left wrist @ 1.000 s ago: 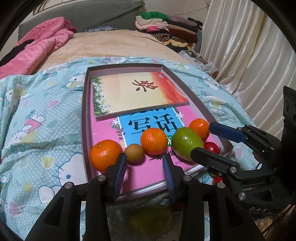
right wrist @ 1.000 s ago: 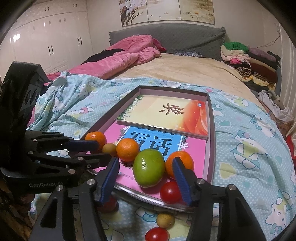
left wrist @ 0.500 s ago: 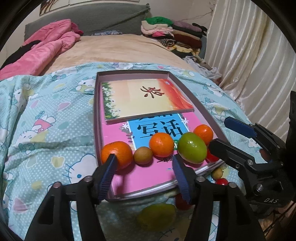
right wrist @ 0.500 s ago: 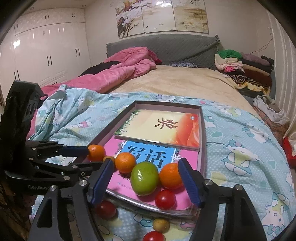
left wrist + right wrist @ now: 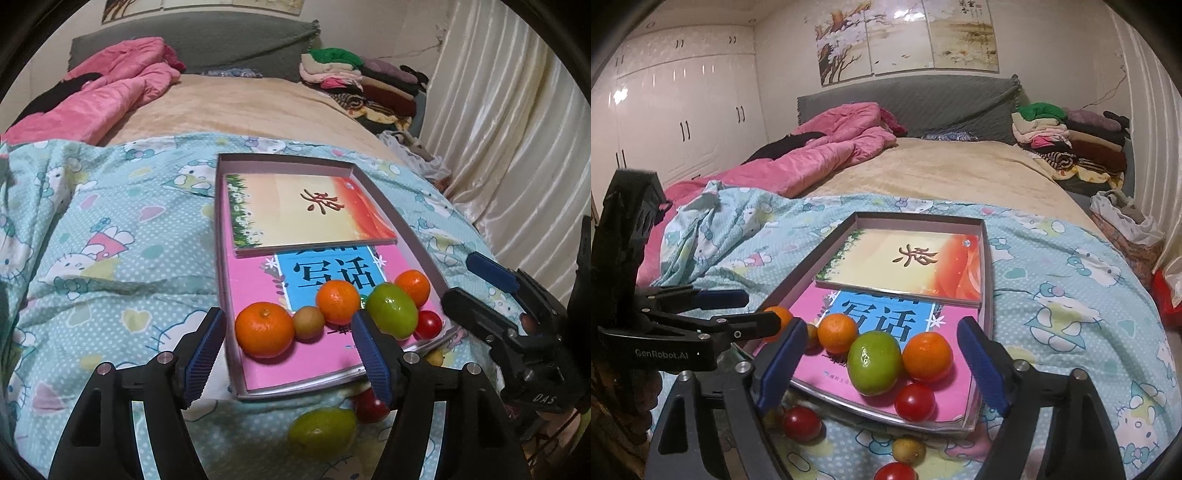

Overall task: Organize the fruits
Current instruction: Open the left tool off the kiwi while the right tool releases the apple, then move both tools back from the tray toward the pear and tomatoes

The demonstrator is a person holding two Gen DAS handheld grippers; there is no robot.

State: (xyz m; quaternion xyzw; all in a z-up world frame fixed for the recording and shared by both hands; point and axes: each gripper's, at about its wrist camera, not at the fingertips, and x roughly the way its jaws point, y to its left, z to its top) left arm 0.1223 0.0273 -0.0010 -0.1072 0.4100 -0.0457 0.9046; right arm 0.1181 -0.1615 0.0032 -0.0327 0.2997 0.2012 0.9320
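On the bed, with both hand-held grippers spread and empty above the tray (image 5: 986,258) already holding 6 fruits, the left hand-held gripper (image 5: 288,350) should probably descend squarely over the loose green fruit (image 5: 322,430) just outside the tray's near edge, closing gently.

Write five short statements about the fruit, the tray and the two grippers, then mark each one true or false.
1. Both the left gripper and the right gripper are open and hold nothing. True.
2. The big green fruit lies on the bedsheet outside the tray. False: it sits in the tray, on the pink book, between two oranges.
3. Three oranges lie in the tray. True: the left orange, the middle orange and the right orange.
4. Every cherry tomato is inside the tray. False: one tomato is inside, another lies on the bedsheet.
5. The tray holds only one book. False: a yellow-orange book overlaps the pink one.
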